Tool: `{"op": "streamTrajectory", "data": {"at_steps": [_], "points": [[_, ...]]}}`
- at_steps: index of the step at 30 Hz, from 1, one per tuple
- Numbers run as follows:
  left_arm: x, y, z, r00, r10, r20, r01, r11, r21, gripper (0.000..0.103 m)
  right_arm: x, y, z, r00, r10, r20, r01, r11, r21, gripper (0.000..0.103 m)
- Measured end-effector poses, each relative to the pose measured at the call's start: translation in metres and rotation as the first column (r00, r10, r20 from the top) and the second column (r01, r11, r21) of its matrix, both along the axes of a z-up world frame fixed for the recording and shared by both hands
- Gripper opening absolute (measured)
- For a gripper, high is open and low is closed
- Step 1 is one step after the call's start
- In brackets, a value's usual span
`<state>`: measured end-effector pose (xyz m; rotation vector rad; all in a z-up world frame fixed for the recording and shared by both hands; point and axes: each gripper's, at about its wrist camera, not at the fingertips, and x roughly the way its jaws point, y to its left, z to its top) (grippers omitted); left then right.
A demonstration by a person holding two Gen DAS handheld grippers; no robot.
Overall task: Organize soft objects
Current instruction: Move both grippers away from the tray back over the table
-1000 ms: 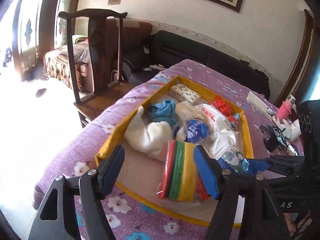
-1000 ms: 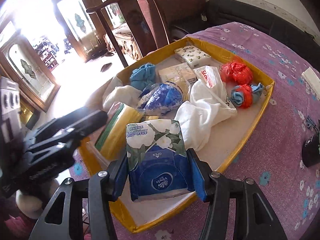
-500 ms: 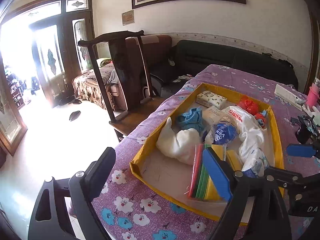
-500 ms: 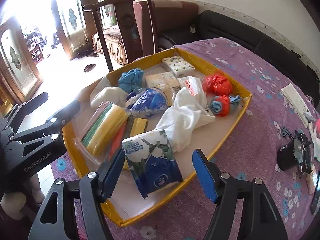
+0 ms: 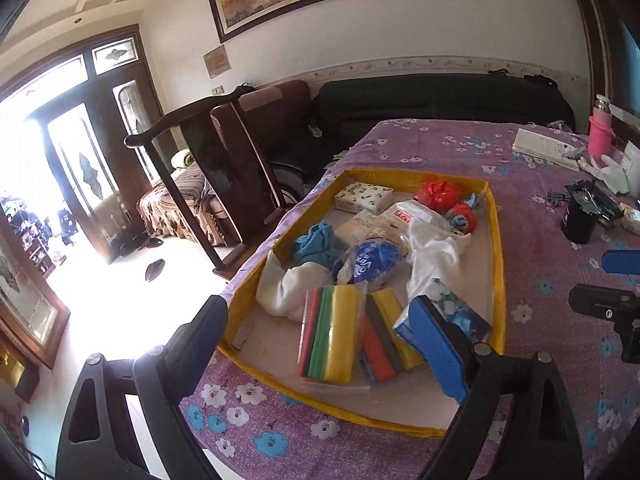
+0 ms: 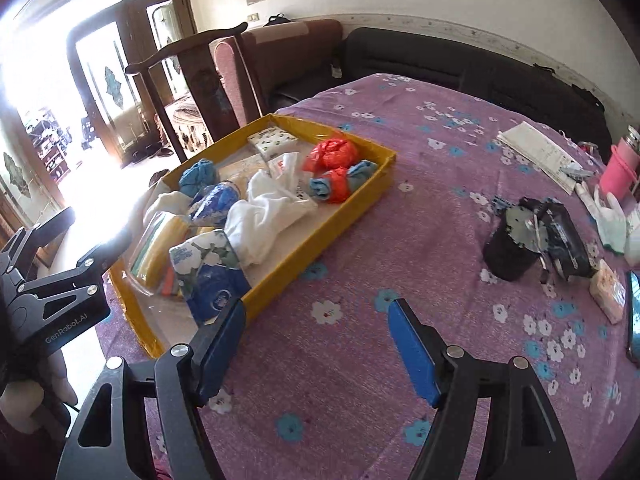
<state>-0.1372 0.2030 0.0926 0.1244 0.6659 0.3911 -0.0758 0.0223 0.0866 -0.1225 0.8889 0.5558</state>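
A yellow-rimmed tray on the purple floral tablecloth holds soft things: a blue-and-white tissue pack at its near end, a striped sponge pack, white cloth, blue cloth, red bags and a small tissue packet. My left gripper is open and empty, pulled back above the tray's near corner. My right gripper is open and empty over bare tablecloth, right of the tray.
A black cylinder with metal parts, a white glove, a pink bottle, papers and a small soap-like block lie on the table's right side. A wooden chair and dark sofa stand behind.
My right gripper opened, left the tissue pack in the tray's near end and drew back to the right. My left gripper pulled back and rose from the tray.
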Motion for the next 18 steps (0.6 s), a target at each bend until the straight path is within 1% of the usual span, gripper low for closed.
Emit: {"op": "streamTrajectory", "data": {"at_steps": [4,9,15,18], "points": [[0.006,-0.036,0.003,0.997,-0.071,-0.021,0.071,0.997,0.039,0.093,0.004,-0.047,-0.003,0.997,-0.079,0.002,0.079,0.997,0.011,0.080],[0.018,-0.081,-0.004,0.984,-0.162,-0.071,0.167,0.983,0.073,0.093,0.012,-0.108,-0.013,0.983,-0.182,-0.017,0.182,0.983,0.014,0.080],[0.033,-0.132,-0.013,0.957,-0.259,-0.130,0.272,0.957,0.100,0.093,0.022,-0.183,-0.019,0.947,-0.320,-0.026,0.320,0.947,0.028,0.080],[0.039,-0.154,-0.018,0.937,-0.313,-0.154,0.326,0.943,0.070,0.093,0.029,-0.217,-0.021,0.924,-0.380,-0.032,0.381,0.924,0.036,0.080]]}}
